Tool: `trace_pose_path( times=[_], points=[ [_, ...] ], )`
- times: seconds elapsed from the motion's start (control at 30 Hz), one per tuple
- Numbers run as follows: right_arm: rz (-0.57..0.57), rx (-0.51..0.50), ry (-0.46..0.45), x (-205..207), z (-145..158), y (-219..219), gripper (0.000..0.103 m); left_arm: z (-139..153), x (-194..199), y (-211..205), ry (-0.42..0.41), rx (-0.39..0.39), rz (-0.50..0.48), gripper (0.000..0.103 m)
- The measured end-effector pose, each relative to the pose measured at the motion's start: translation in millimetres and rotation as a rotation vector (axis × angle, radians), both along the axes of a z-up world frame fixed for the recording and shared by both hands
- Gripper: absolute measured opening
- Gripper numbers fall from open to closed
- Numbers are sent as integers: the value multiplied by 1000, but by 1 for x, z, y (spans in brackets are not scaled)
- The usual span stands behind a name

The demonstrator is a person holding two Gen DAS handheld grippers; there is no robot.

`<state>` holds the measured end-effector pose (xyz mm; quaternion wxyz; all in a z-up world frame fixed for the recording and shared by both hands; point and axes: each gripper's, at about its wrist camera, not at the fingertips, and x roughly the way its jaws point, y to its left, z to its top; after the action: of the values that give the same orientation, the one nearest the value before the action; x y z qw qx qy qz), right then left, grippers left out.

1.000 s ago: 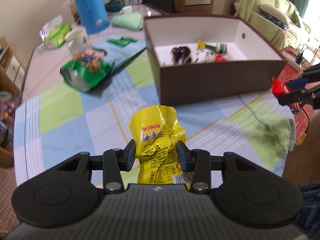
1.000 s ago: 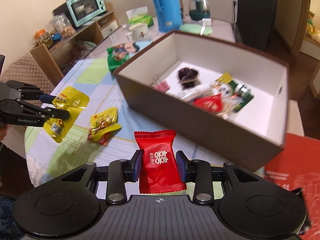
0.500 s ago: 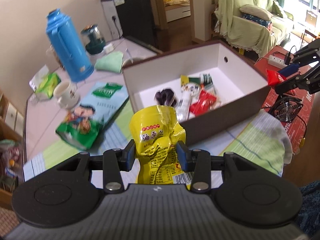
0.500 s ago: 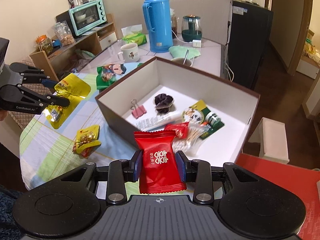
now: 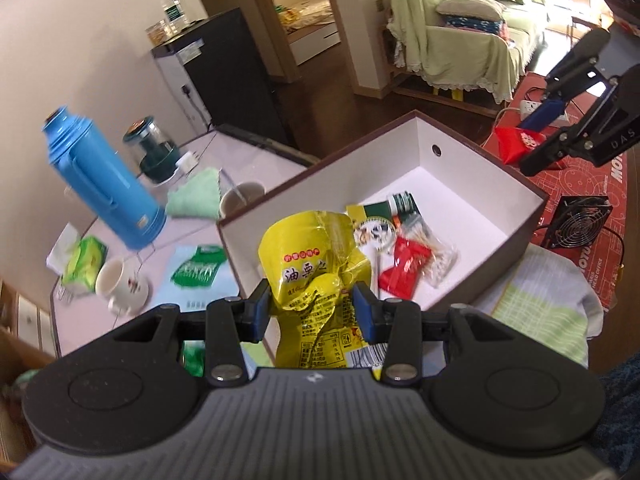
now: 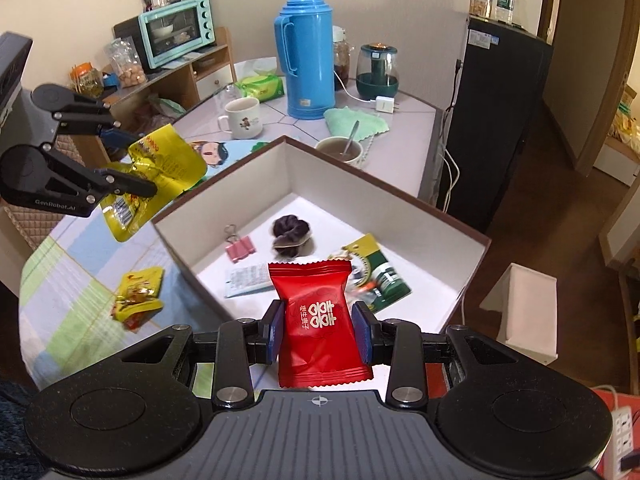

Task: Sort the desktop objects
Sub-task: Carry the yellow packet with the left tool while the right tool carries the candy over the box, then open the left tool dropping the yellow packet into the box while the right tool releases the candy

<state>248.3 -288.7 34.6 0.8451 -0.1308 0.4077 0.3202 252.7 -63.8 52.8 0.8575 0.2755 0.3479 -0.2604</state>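
A blue flask (image 6: 306, 50), mug (image 6: 242, 117) and green cloth (image 6: 354, 120) stand behind the box (image 6: 384, 196) on the counter (image 6: 72, 276). Left tool (image 5: 313, 309) pinches a yellow pouch (image 5: 316, 280); right tool (image 6: 319, 330) pinches a red packet (image 6: 318, 324). Both now hang over the box, no longer over the checked cloth (image 6: 56, 280).

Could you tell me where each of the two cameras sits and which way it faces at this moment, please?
Left wrist view: sits on the left gripper, looking down along its jaws at the yellow packet they clamp and the open box beyond.
Right wrist view: sits on the right gripper, looking down past its red packet into the box.
Shared: the box, the blue thermos, and each other's gripper.
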Motion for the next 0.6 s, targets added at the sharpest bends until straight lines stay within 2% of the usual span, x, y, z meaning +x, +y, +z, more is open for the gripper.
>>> trace_pose_path(
  times=[0.33,0.6],
  points=[
    [22,-88,35,49,-27,0,36,-37,46,-44,68,85,-128,37],
    [94,-189,101,73,-66,11,36,-78,69,-67,138,181,-207,38]
  ],
)
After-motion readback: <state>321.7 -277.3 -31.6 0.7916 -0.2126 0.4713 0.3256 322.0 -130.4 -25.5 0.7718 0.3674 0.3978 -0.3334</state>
